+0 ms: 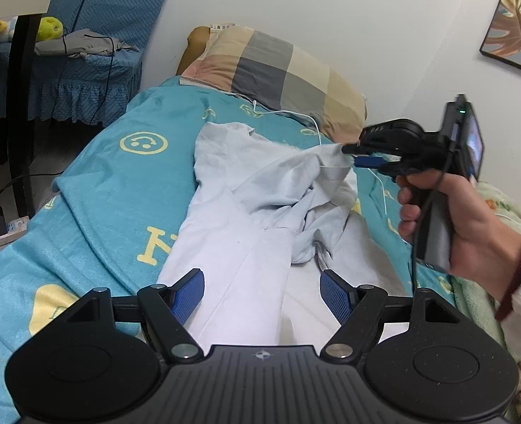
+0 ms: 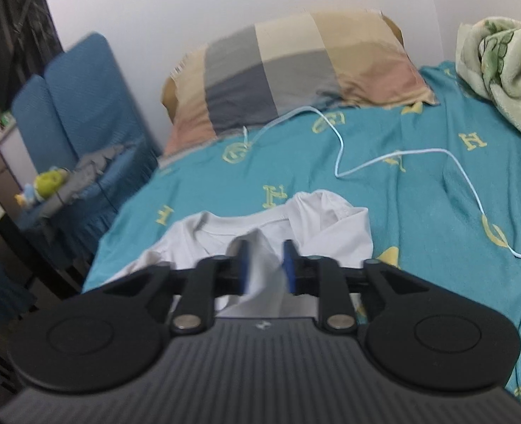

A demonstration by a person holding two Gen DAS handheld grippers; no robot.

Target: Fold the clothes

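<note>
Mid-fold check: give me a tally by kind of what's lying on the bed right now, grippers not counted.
White garment: 1
Checked pillow: 1
White cable: 1
Green fleece blanket: 1
Total: 4, all on the teal bedspread.

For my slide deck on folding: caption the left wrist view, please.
Right hand-held gripper lifts a corner of the pale grey cotton shirt off the turquoise bedspread; left hand-held gripper hovers open.

A plaid pillow (image 2: 295, 70) lay at the head of the teal bedspread (image 2: 419, 194), a white cable (image 2: 338, 162) trailing across it, a green fleece blanket (image 2: 500, 70) bunched beside.
</note>
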